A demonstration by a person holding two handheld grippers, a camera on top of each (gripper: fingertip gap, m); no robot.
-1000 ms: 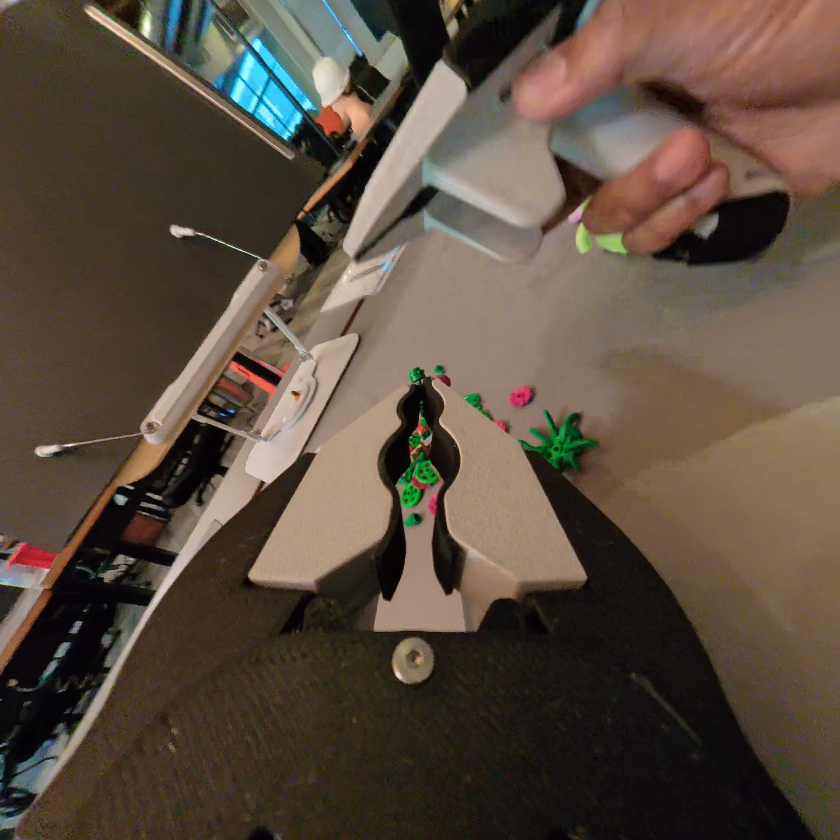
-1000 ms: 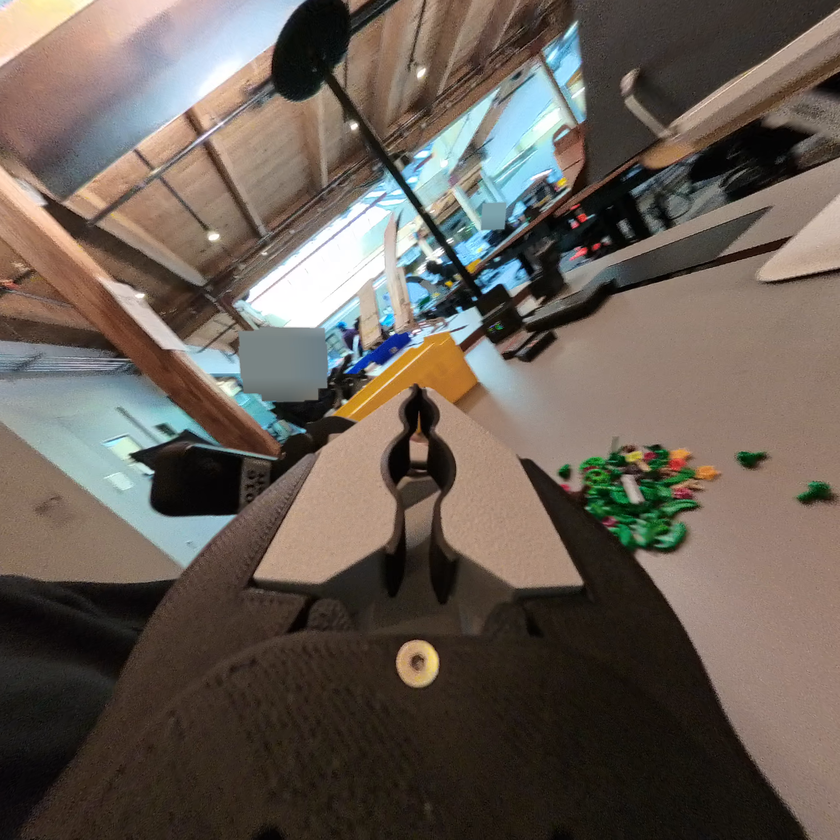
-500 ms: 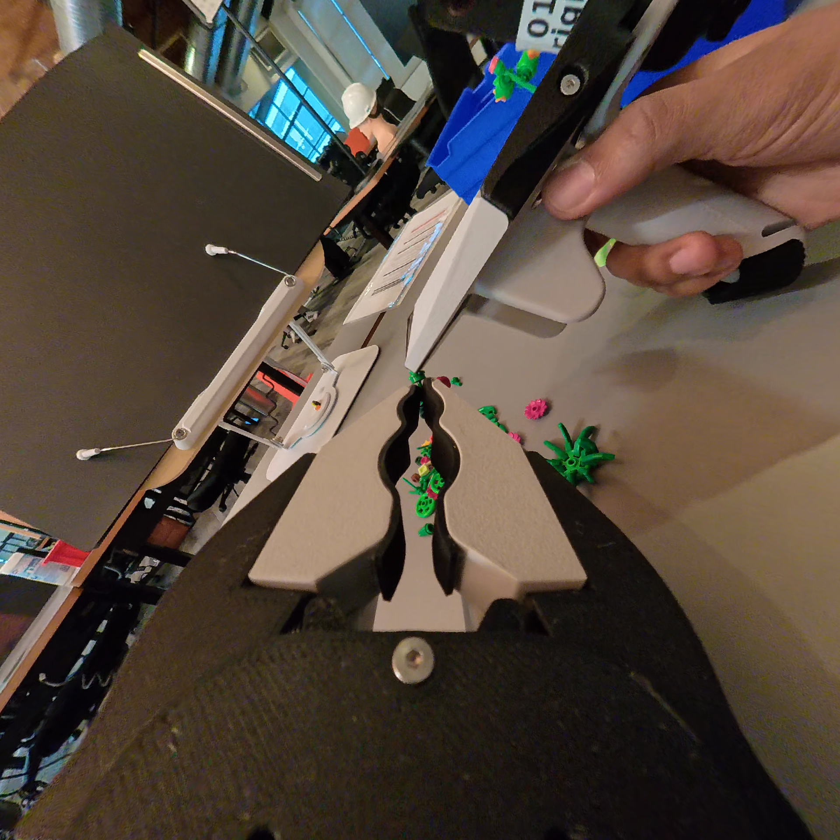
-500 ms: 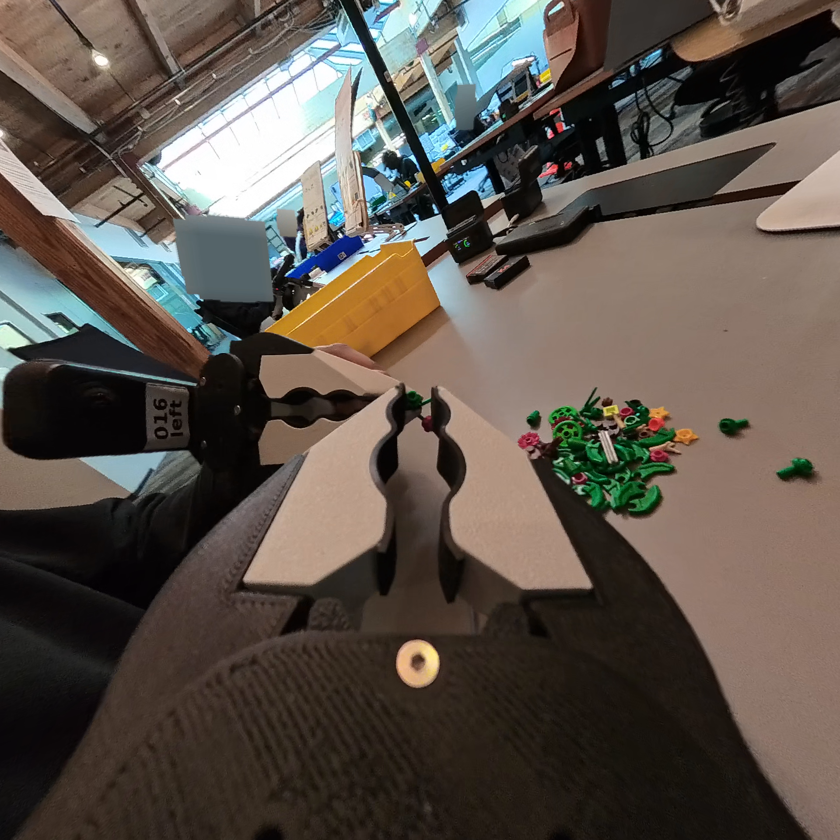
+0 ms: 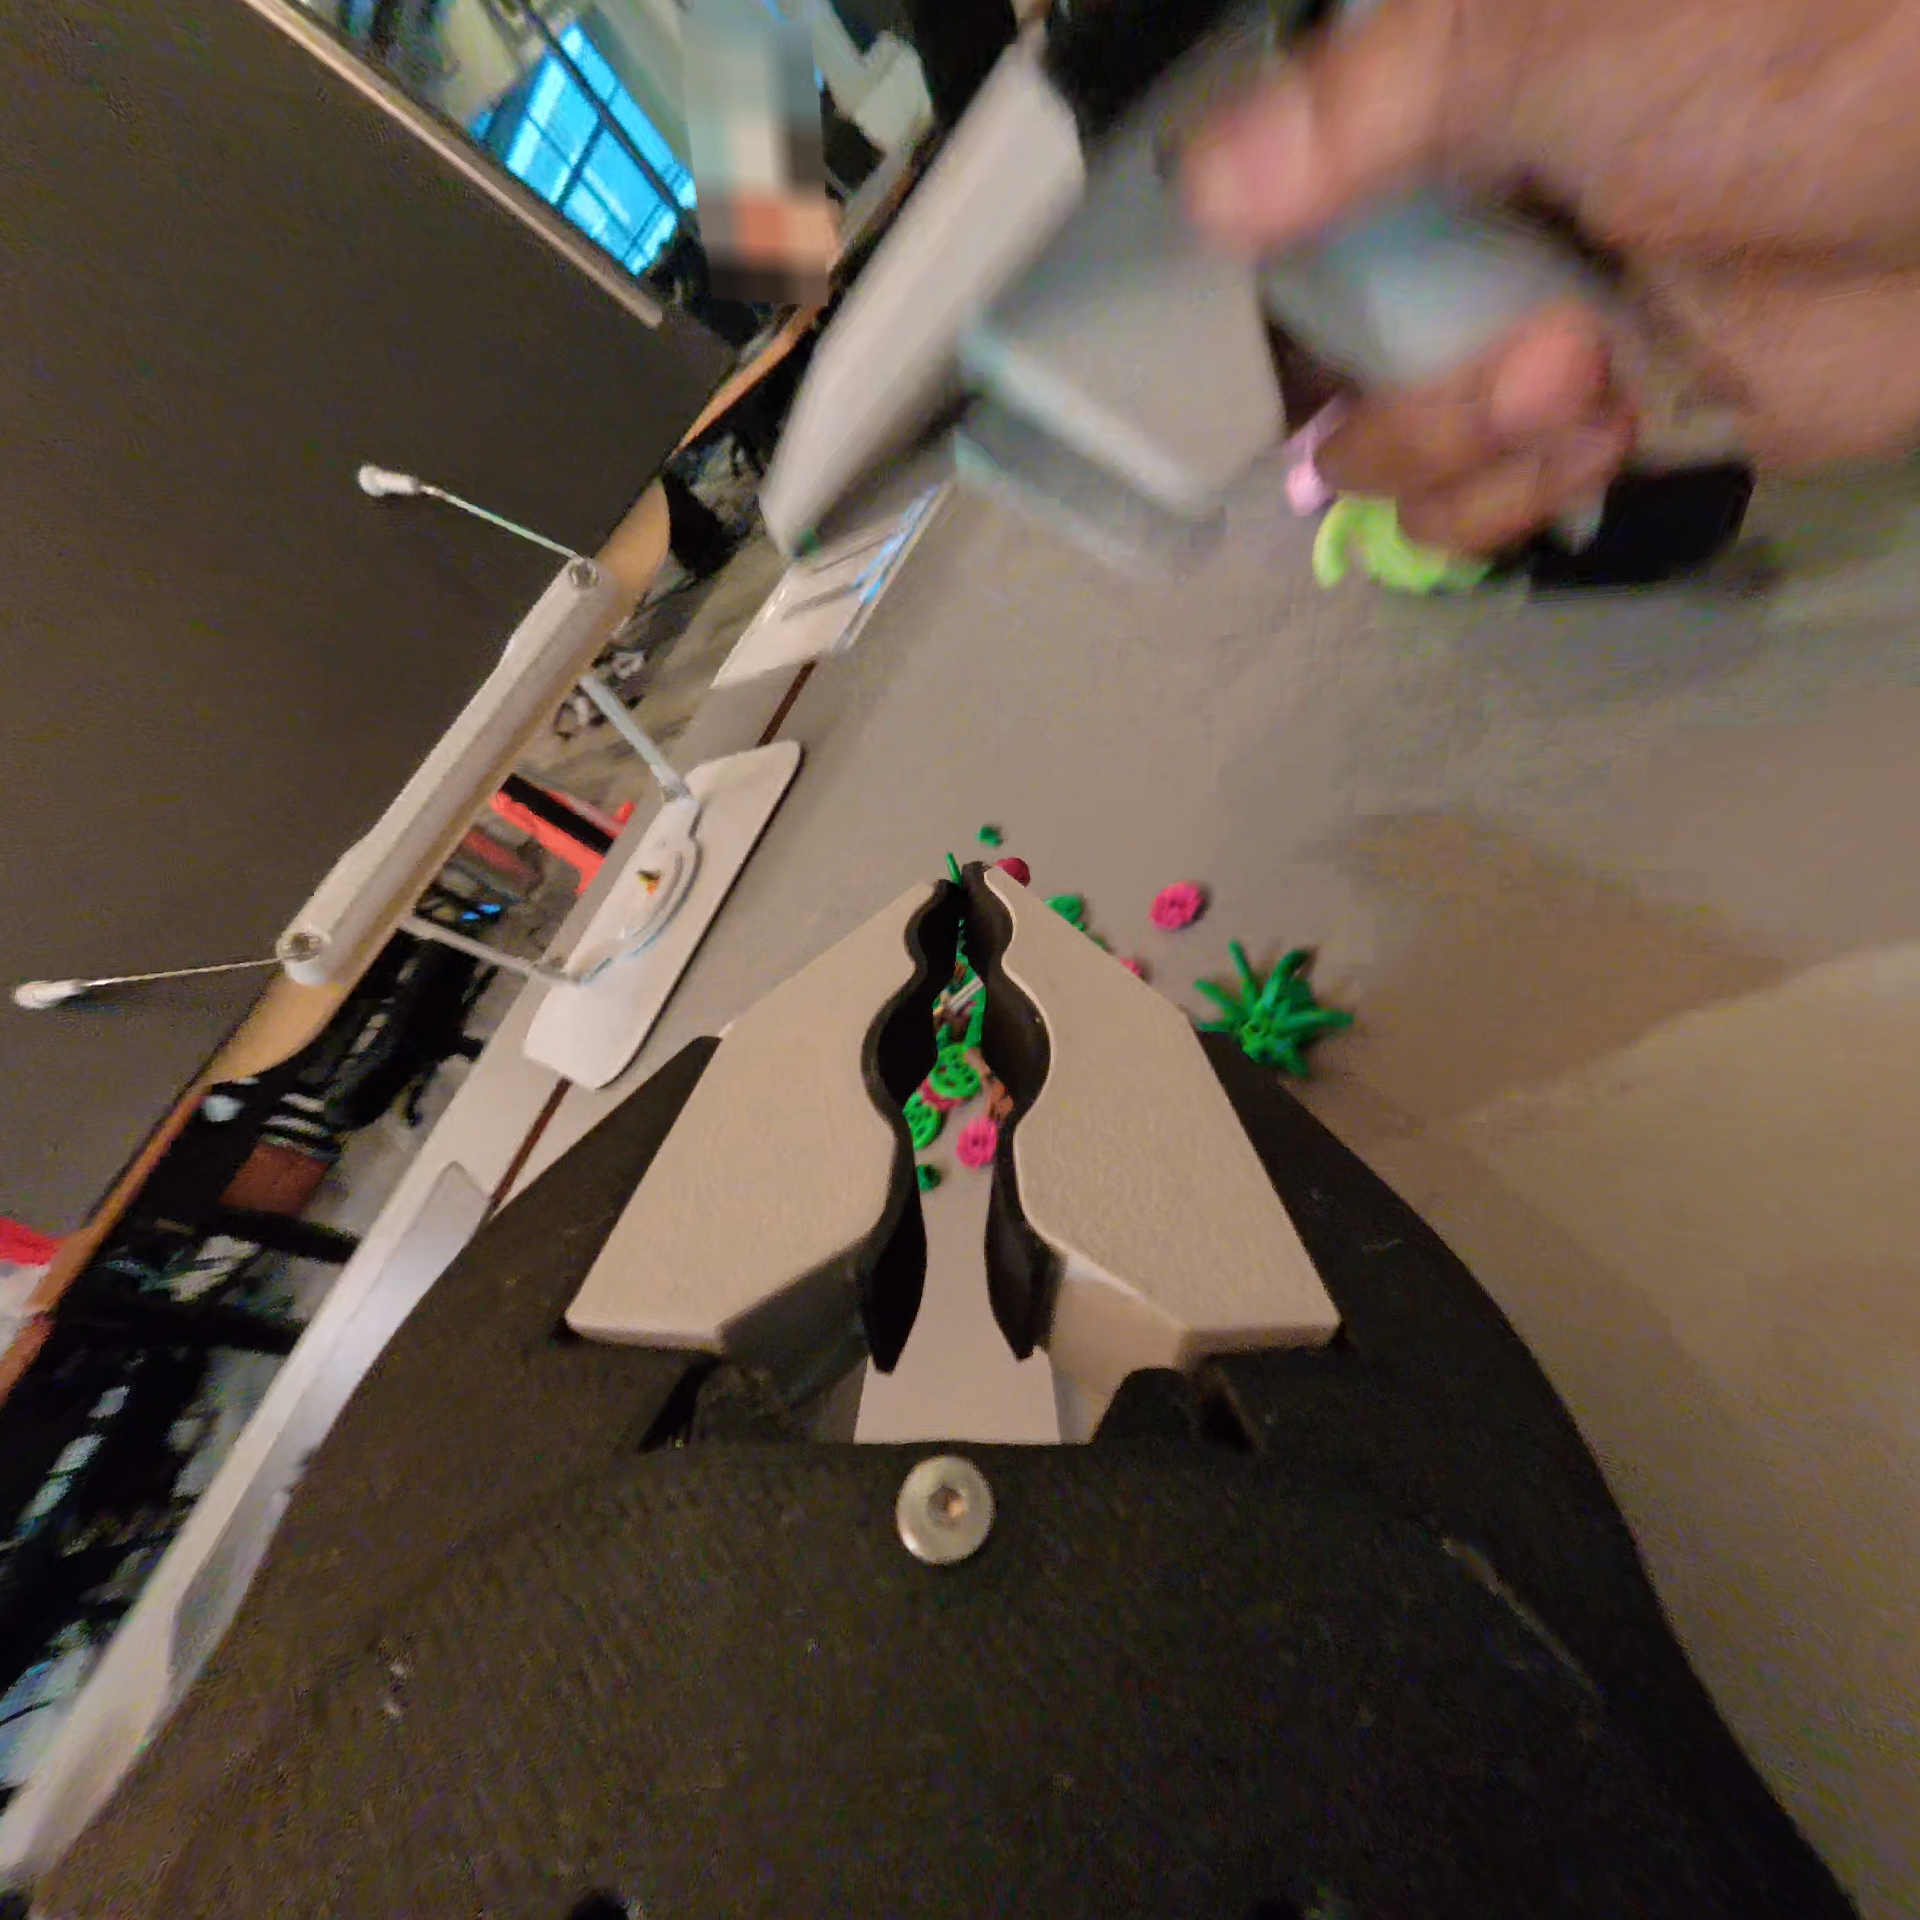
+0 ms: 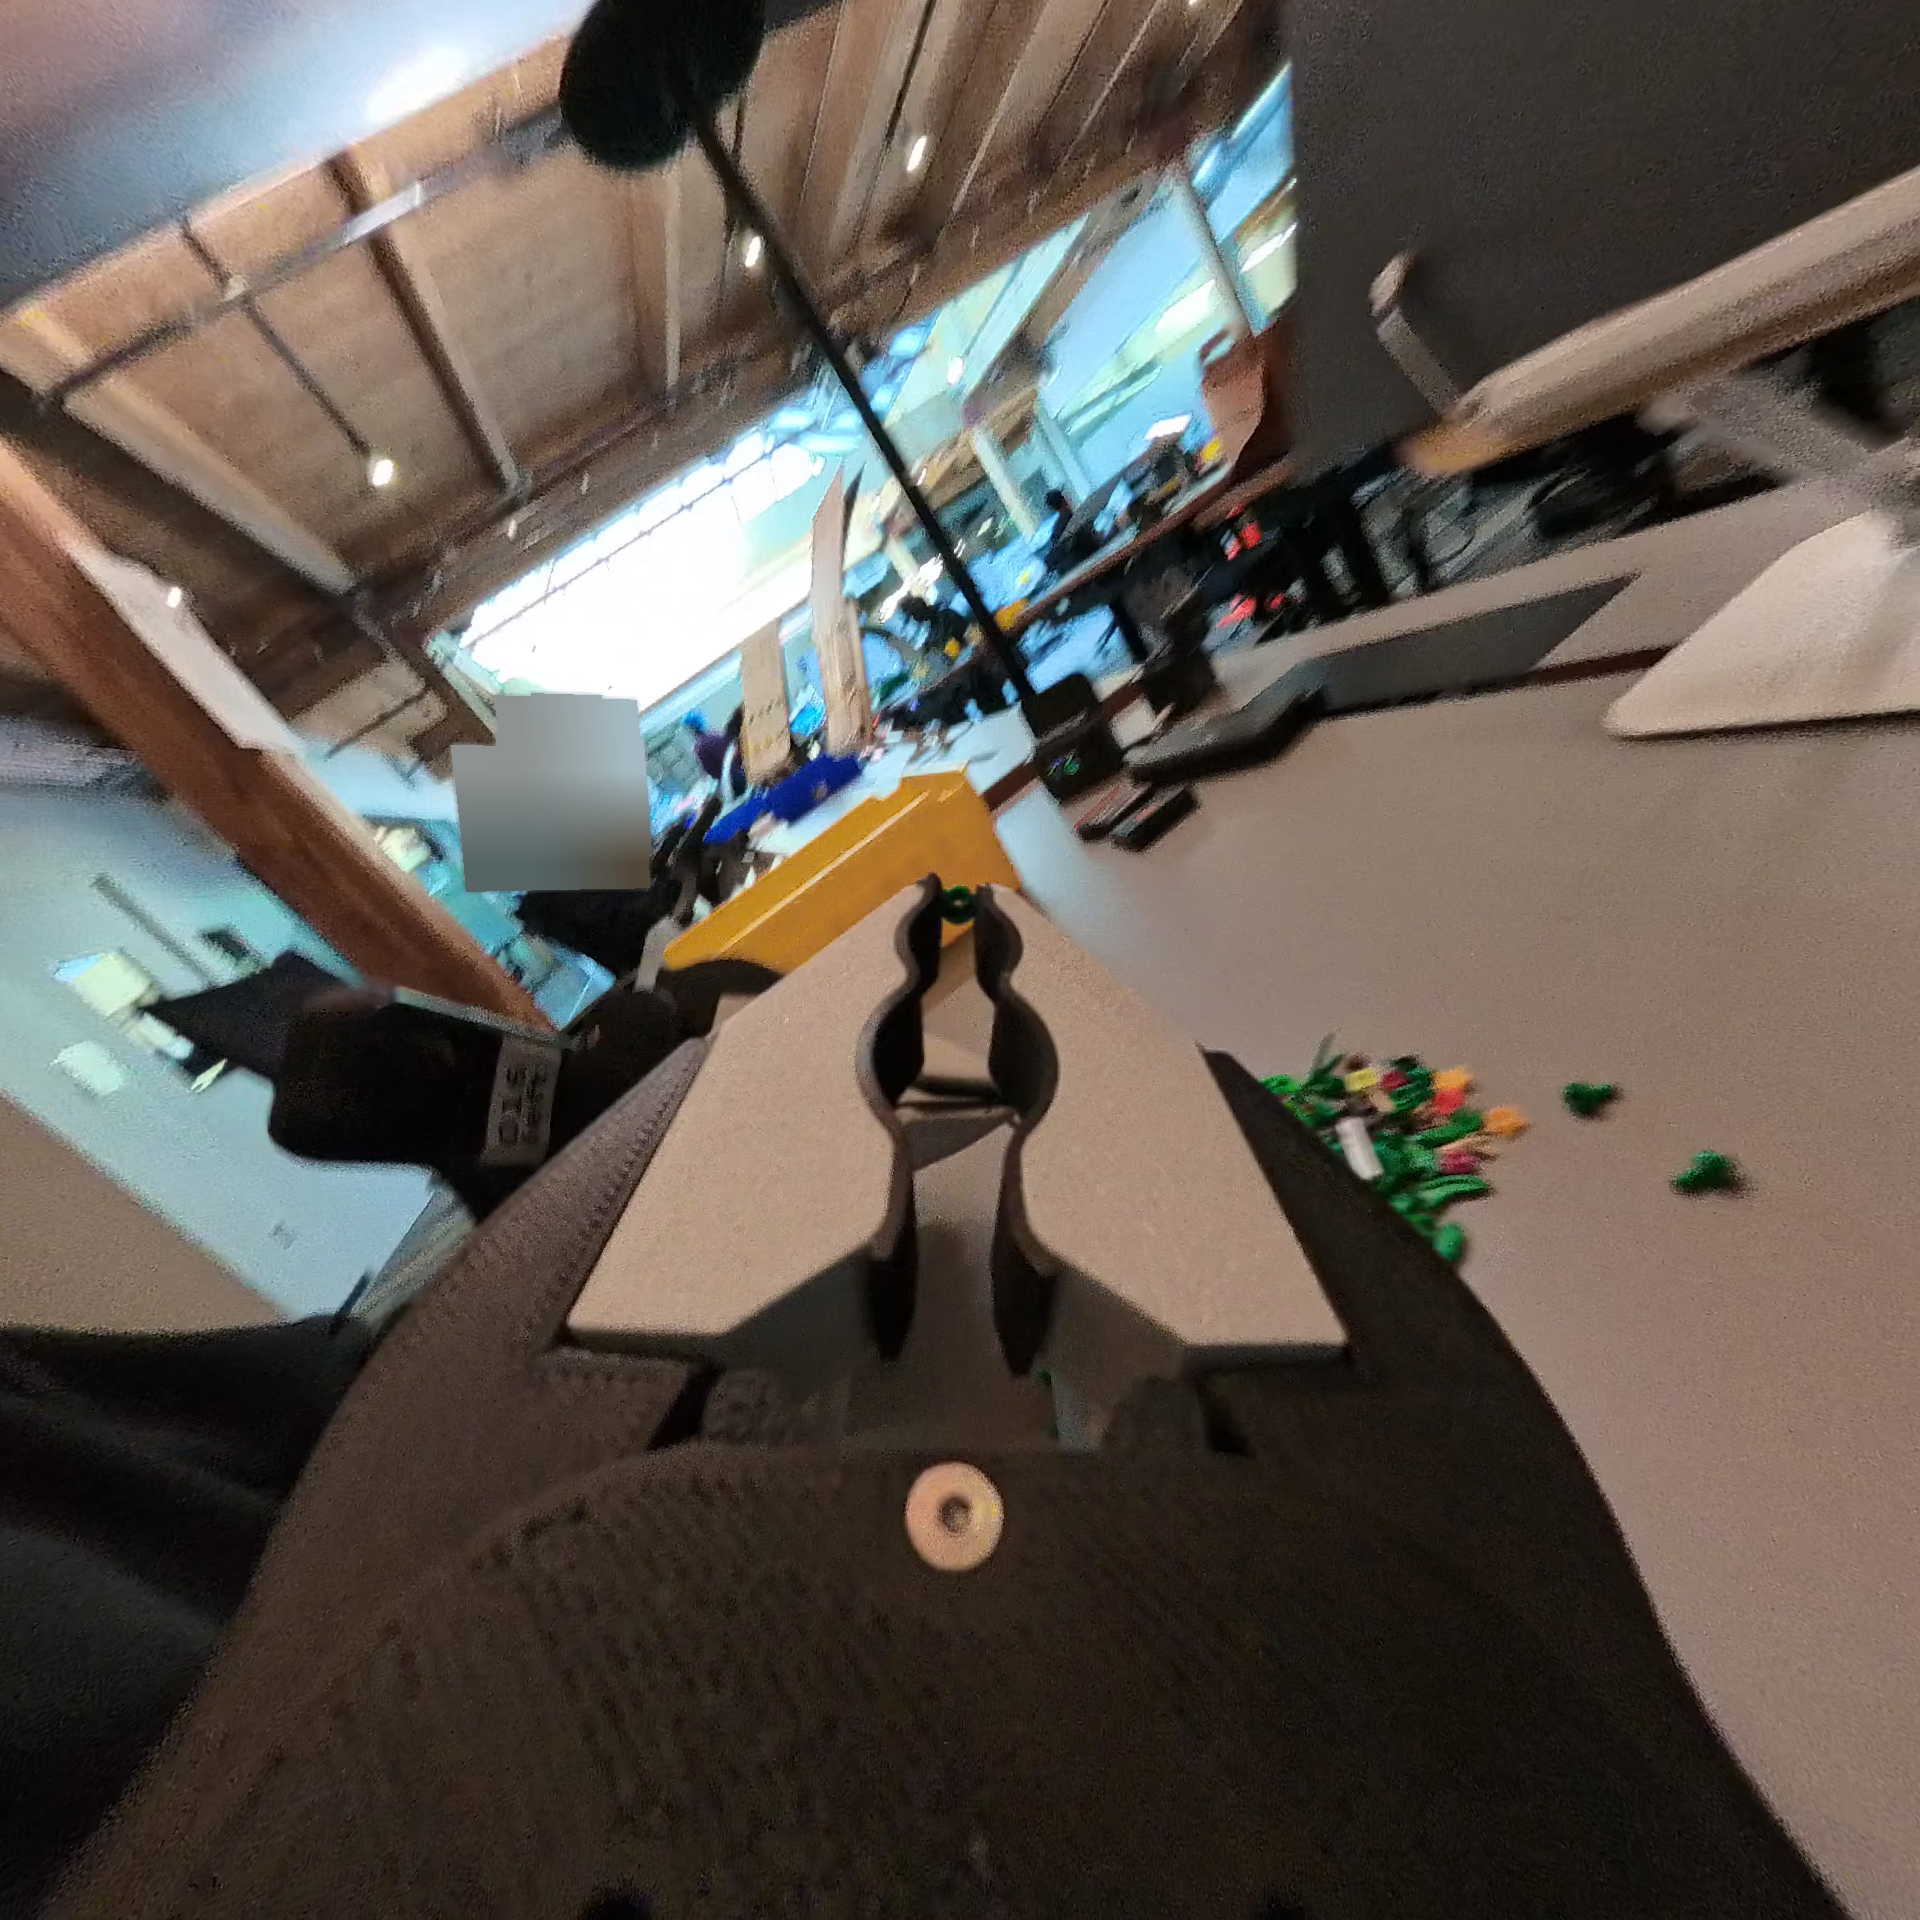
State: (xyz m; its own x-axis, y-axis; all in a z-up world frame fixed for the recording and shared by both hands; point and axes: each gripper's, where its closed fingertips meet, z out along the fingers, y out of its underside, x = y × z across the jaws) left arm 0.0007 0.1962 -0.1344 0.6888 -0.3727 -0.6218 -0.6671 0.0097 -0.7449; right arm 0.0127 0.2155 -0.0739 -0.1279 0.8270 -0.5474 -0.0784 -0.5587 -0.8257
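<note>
My left gripper (image 5: 961, 883) hovers low over a pile of small green, pink and orange plastic pieces (image 5: 951, 1081) on the grey table (image 5: 1351, 779). Its tips are shut on a thin green piece (image 5: 951, 865). A green leafy piece (image 5: 1268, 1013) and a pink flower piece (image 5: 1176, 904) lie just to its right. My right gripper (image 6: 958, 904) is raised off the table and pinches a small green ring piece (image 6: 958, 902). It shows blurred in the left wrist view (image 5: 795, 525), held by a hand (image 5: 1558, 260). The pile (image 6: 1392, 1132) lies to its right.
A yellow bin (image 6: 862, 873) stands beyond the right gripper's tips. A white stand base (image 5: 665, 914) and a dark panel (image 5: 260, 520) are to the left of the pile. Papers (image 5: 831, 613), dark devices (image 6: 1132, 810) and a black pole (image 6: 883, 436) are farther back. From the right gripper's tips to the dark panel (image 5: 260, 520) is close to 30 centimetres.
Half a second ago the two grippers' tips met over the table. Now the right gripper has swung up and away with a green piece between its tips. The left gripper's tips have closed tighter.
</note>
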